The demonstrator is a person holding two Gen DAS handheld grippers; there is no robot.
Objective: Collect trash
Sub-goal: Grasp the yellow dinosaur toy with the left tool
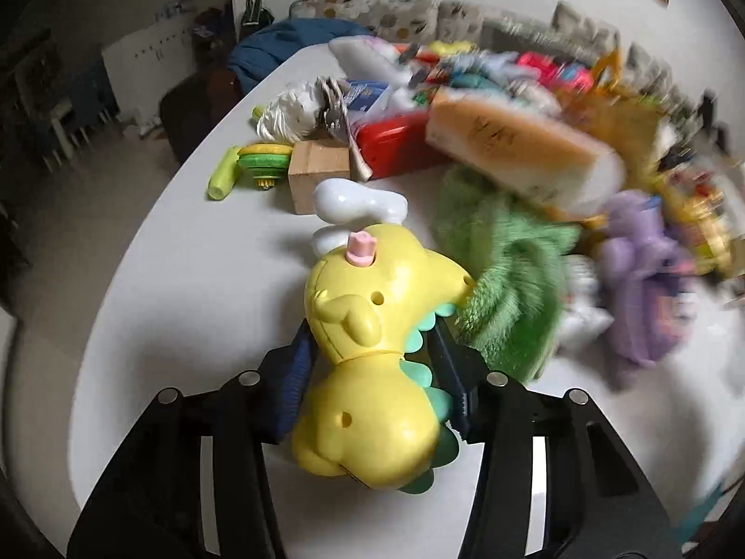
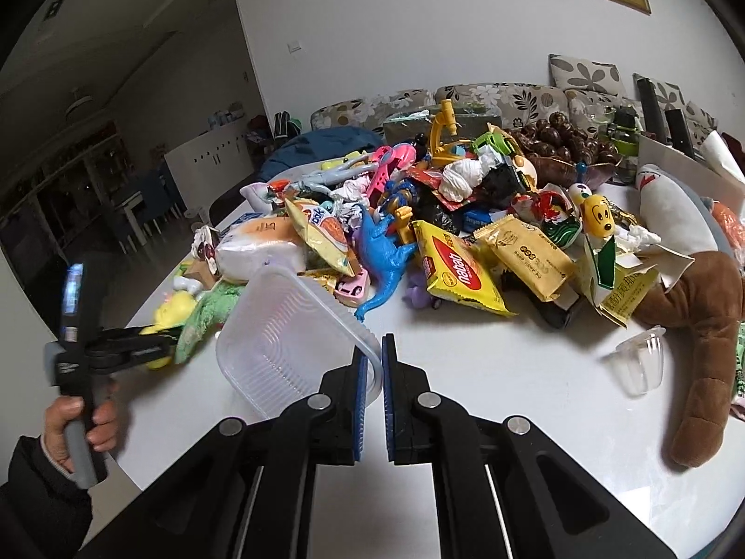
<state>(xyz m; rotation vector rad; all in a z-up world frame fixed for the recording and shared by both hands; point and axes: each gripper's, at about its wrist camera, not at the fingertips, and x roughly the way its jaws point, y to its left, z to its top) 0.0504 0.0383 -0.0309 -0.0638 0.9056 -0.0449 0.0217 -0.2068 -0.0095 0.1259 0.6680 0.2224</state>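
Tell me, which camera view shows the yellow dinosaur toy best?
The left wrist view: the dinosaur toy fills the center, sharp, held between the left tongs. The right wrist view shows it small and far left, partly hidden by those tongs.

On the table [image 2: 489, 372], the heap of toys and wrappers [image 2: 442, 214] fills the far side, with sofa cushions [image 2: 512, 93] behind it. The tub [image 2: 288, 349] sits in front of the heap, its rim between the right gripper's [image 2: 381, 400] jaws. To the right, well apart, a small cup [image 2: 640, 363] lies on its side, just before a plush limb [image 2: 707, 363]. At the left edge, the left gripper [image 1: 372, 354] clasps a toy dinosaur [image 1: 372, 349]; a cloth [image 1: 503, 275] touches the toy's right side. Beyond the toy lies a bone-shaped piece [image 1: 358, 205], then a wooden block [image 1: 316, 177], with a roller toy [image 1: 251, 167] to its left.
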